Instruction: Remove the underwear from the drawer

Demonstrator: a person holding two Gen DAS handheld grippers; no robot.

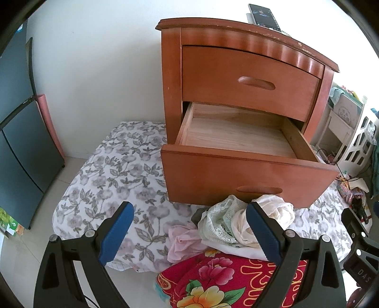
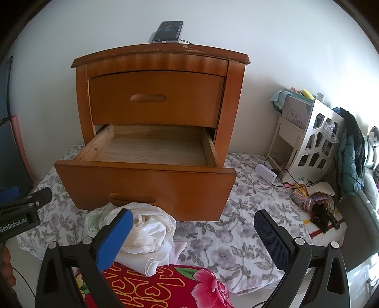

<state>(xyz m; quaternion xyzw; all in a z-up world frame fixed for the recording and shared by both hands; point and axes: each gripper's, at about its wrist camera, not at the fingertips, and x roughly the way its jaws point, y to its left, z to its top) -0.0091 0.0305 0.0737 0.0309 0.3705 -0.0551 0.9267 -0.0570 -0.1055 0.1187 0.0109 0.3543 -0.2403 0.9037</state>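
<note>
a lived-in bedroom in a home: a worn wooden nightstand (image 2: 151,132) stands on a floral sheet (image 2: 236,237) against a white wall, a phone (image 2: 168,32) on top. clothes (image 2: 350,151) drape over white furniture (image 2: 315,139), beside what may be a soft toy (image 2: 373,137).

Both grippers have black angular frames with silver screws; fingers (image 1: 113,233) carry textured blue pads; one body reads "GenRobot.AI".

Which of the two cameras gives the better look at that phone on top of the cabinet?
The right wrist view: the phone sits whole near the centre, leaning against the wall with its screen lit. In the left wrist view the phone is squeezed against the top edge and seen at a slant.
</note>
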